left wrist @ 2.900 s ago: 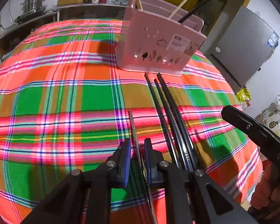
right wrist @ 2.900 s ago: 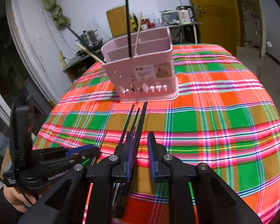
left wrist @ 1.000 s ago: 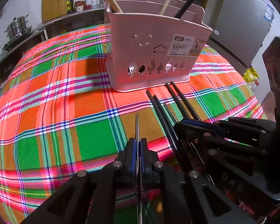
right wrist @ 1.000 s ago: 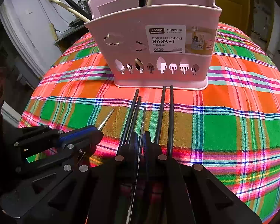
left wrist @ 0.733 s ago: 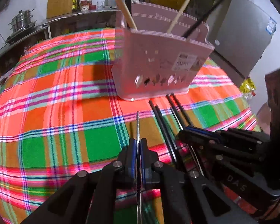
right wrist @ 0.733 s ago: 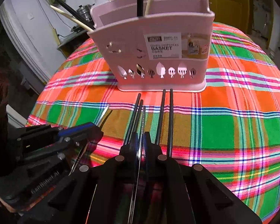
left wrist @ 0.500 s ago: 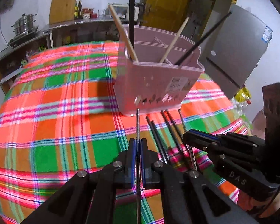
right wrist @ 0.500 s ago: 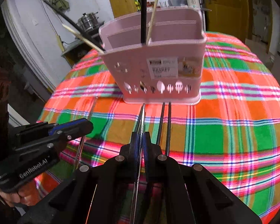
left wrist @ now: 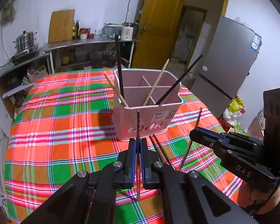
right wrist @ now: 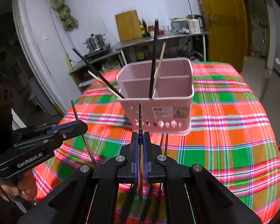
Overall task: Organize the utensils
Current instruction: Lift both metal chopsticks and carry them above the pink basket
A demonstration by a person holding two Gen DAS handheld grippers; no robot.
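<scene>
A pink divided basket (left wrist: 149, 119) (right wrist: 162, 112) stands on the plaid tablecloth (left wrist: 65, 127) and holds several black and wooden chopsticks. My left gripper (left wrist: 137, 142) is shut on a thin metal chopstick (left wrist: 138, 123), held above the cloth and pointing at the basket front; it also shows in the right wrist view (right wrist: 78, 126). My right gripper (right wrist: 140, 137) is shut on another metal chopstick (right wrist: 140, 115), also raised before the basket; it also shows in the left wrist view (left wrist: 194, 133). Black chopsticks (left wrist: 159, 149) (right wrist: 163, 143) lie on the cloth in front of the basket.
The round table's edge (right wrist: 276, 149) drops off at the right. A steel counter with a pot (left wrist: 25, 41), bottles and a cutting board (left wrist: 61, 25) runs along the back wall. A grey fridge (left wrist: 227, 65) and a yellow door (left wrist: 158, 26) stand behind the table.
Both grippers closed on metal chopsticks on the cloth, then lifted them up and back, so the basket now looks smaller and its open top shows.
</scene>
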